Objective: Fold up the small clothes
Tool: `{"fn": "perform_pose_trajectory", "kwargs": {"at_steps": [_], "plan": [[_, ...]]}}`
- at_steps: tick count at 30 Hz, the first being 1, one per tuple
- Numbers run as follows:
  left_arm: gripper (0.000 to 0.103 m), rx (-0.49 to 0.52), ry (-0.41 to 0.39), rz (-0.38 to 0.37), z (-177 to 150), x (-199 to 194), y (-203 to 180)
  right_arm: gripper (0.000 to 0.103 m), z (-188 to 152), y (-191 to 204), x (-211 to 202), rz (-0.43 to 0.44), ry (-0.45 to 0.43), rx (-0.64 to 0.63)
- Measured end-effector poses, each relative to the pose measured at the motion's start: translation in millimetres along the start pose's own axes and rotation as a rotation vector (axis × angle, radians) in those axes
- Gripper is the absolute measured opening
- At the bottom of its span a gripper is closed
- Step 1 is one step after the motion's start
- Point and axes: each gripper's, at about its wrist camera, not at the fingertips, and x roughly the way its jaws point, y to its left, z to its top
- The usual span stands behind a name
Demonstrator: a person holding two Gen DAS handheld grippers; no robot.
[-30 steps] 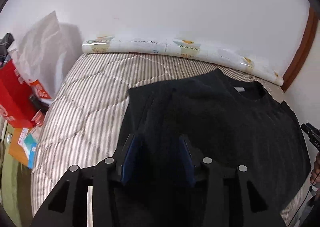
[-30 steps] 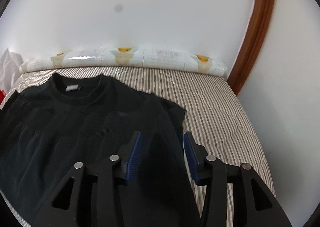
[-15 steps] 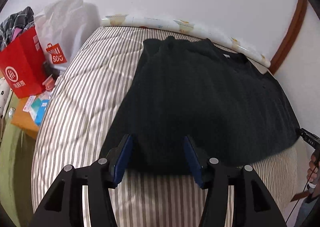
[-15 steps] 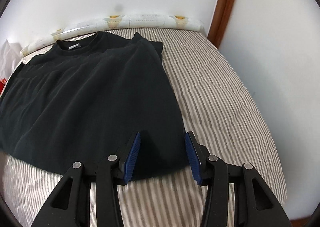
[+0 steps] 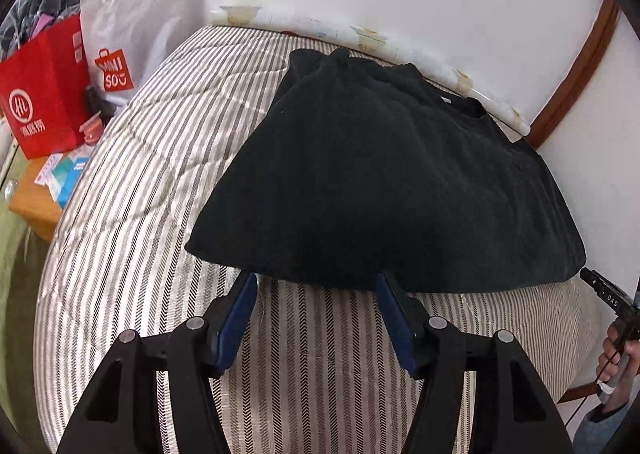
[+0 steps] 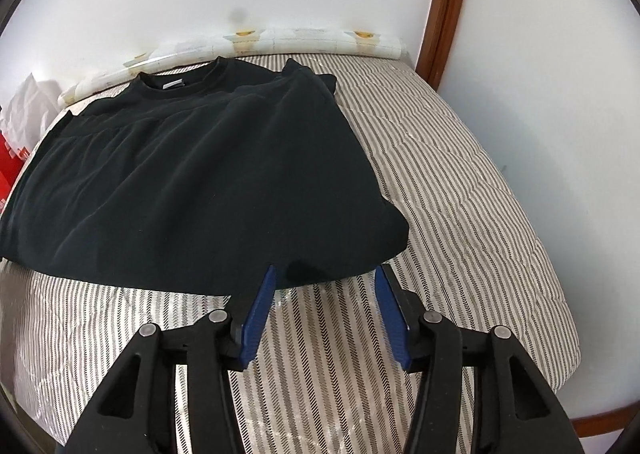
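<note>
A black T-shirt [image 5: 380,174] lies flat on the striped mattress [image 5: 132,182], collar toward the wall. In the right wrist view the T-shirt [image 6: 192,182] shows its neck label at the far end. My left gripper [image 5: 316,280] hovers at the near hem, left part. Its jaws are opening and the blue pads [image 5: 236,322] touch no cloth. My right gripper [image 6: 326,272] is at the hem's right corner. Its jaws are opening too, with the hem edge lying loose between the fingertips.
A red paper bag [image 5: 44,94] and a white plastic bag [image 5: 132,26] stand left of the bed, above a wooden bedside table [image 5: 36,206] with small boxes. A patterned roll [image 6: 312,40] lines the wall. A person's hand [image 5: 616,350] is at the right edge.
Both grippers pulled back from over the shirt to its near hem. The cloth that was between the jaws has been let go, and both jaws stand wider.
</note>
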Motion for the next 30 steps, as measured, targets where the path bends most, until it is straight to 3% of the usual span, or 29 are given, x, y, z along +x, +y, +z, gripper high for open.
{"fn": "perform_pose_trajectory", "kwargs": {"at_steps": [4, 8, 18, 24, 26, 27, 28, 29, 30], "plan": [[0.061, -0.030, 0.002, -0.024, -2, 4, 5, 0.058, -1, -10, 6, 0.001, -0.002, 0.027], [0.065, -0.036, -0.006, -0.041, -2, 7, 6, 0.071, 1, -24, 7, 0.002, -0.029, 0.071], [0.069, -0.127, -0.036, -0.082, 6, 15, 24, 0.074, 16, -39, 35, 0.072, -0.010, 0.191], [0.068, -0.151, -0.060, -0.047, 14, 20, 24, 0.074, 24, -39, 55, 0.141, 0.001, 0.237], [0.059, -0.159, -0.065, -0.022, 15, 22, 23, 0.071, 25, -40, 59, 0.173, 0.000, 0.256], [0.048, -0.165, -0.067, -0.010, 16, 22, 23, 0.066, 25, -41, 61, 0.191, -0.009, 0.265], [0.032, -0.170, -0.065, -0.023, 16, 23, 23, 0.054, 25, -41, 61, 0.213, -0.017, 0.262], [0.025, -0.173, -0.063, -0.048, 17, 22, 23, 0.041, 25, -41, 61, 0.226, -0.024, 0.253], [0.017, -0.169, -0.068, -0.044, 17, 20, 21, 0.035, 25, -41, 58, 0.226, -0.043, 0.240]]}}
